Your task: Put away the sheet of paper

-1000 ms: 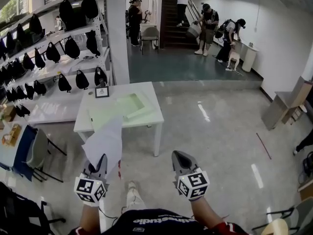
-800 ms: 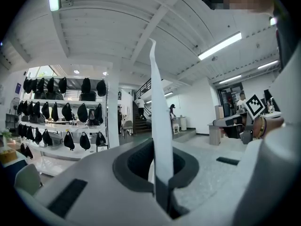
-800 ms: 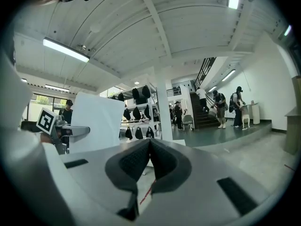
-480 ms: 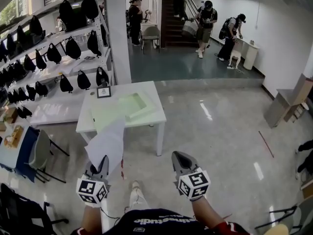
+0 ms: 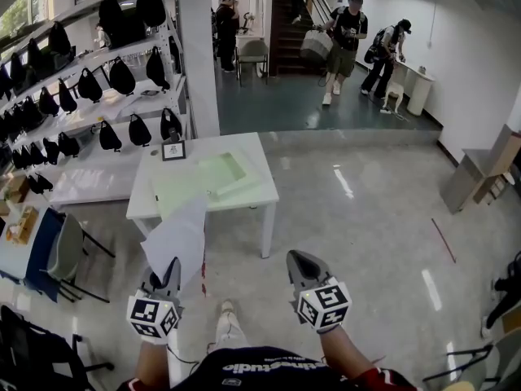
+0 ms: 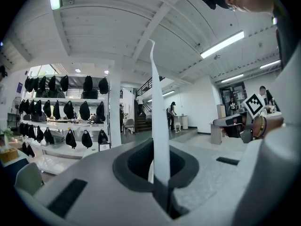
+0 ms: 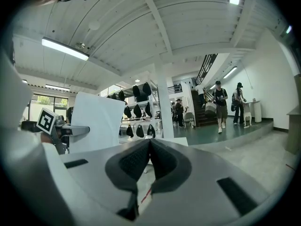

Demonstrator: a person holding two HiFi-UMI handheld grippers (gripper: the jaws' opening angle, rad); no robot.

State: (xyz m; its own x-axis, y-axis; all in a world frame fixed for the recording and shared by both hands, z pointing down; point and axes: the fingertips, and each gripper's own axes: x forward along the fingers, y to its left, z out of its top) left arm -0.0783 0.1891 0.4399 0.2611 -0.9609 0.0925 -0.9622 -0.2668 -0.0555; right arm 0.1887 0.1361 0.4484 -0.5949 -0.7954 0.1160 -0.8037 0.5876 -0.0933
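Note:
A white sheet of paper [image 5: 177, 236] stands up from my left gripper [image 5: 162, 270], which is shut on its lower edge. In the left gripper view the sheet [image 6: 158, 121] shows edge-on, rising out of the closed jaws. From the right gripper view the same sheet [image 7: 96, 122] appears flat at the left, with the left gripper [image 7: 75, 131] below it. My right gripper [image 5: 299, 263] hangs beside the left one, shut with nothing between its jaws. Ahead stands a white table [image 5: 252, 198] carrying a pale green folder [image 5: 207, 177].
A small framed picture [image 5: 172, 150] stands at the table's back left. Shelves with black bags [image 5: 122, 76] run along the left wall. A chair [image 5: 61, 251] is at the left. Three people [image 5: 346, 31] move by the stairs at the back.
The table has drawn slightly nearer in the head view. Both grippers keep their places. The people at the back have walked on.

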